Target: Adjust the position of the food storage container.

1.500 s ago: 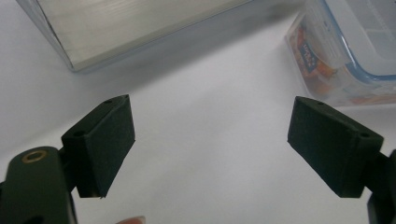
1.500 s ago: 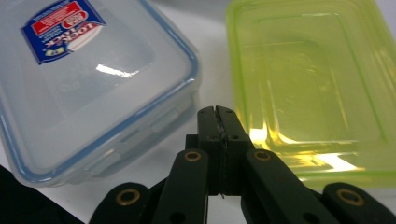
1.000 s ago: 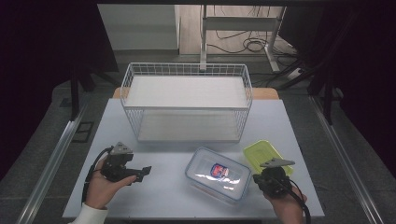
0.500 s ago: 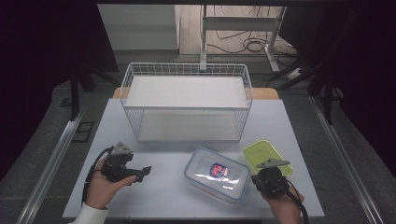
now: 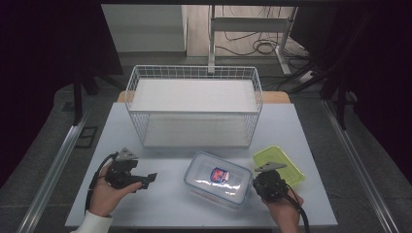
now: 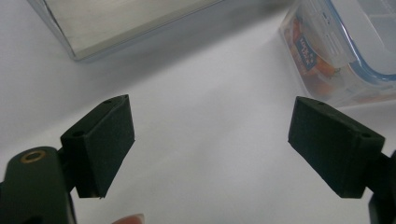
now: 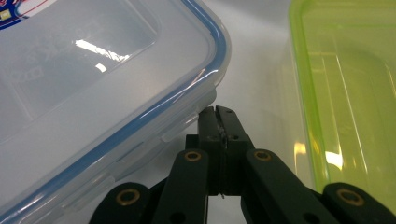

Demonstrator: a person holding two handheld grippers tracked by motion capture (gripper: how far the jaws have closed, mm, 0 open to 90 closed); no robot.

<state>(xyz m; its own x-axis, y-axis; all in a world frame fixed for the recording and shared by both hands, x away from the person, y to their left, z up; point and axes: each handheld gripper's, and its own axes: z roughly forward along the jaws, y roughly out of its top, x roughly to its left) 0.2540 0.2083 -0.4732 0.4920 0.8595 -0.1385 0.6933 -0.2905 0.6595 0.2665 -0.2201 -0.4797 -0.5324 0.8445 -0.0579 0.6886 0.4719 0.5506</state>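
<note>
clear plastic, blue-sealed lidded box (image 5: 217,179) at the front of the pale surface (image 5: 165,199), right gripper (image 5: 256,187) pinched together at its side latch.

the right gripper (image 7: 217,112) has its jaws pressed tight with nothing between them, tips just at the latch tab on the box's near corner; to flip that tab well, i judge it should nudge under the lip and lift gently, so the box does not skid. the left gripper (image 5: 151,177) rests wide and bare to the box's left, free to steady it. the yellow-green plastic tray (image 5: 279,165) sits close on the right, leaving a narrow gap there; the white wire basket (image 5: 194,109) stands behind, with open room towards the left front.
</note>
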